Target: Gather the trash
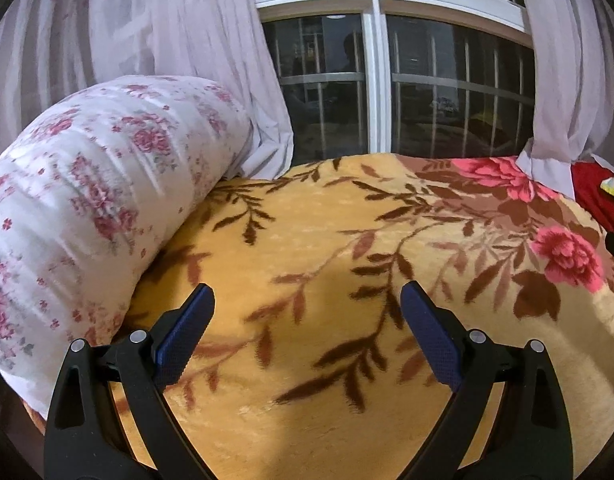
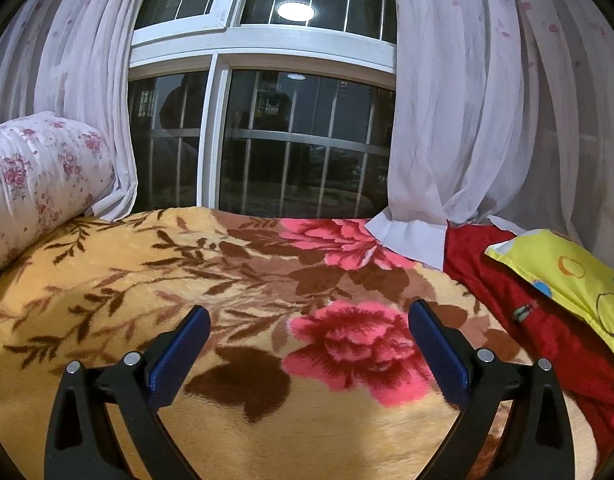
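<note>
Both grippers hang over the bed with nothing between their fingers: my left gripper has its blue-padded fingers spread wide above the yellow blanket, and my right gripper is spread just as wide over the same blanket, with a big pink flower of the print lying right between its tips. From the left wrist view I see a white pillow with small pink roses lying on the blanket to my left, its far end reaching a pale sheer curtain. Behind the bed stands a white-framed window with bars, dark outside, and a second curtain hangs at the right, its hem resting on the blanket's far edge. From the right wrist view the same pillow sits at the far left, the window is straight ahead with a round ceiling lamp reflected in the glass, and the right curtain drops onto the bed. To my right, a red cloth lies beside the blanket, and a yellow pillow with circle patterns rests on top of it. A small striped scrap lies on the red cloth just beside the yellow pillow; I cannot tell what it is, and I cannot pick out any clear piece of trash on the bed.
</note>
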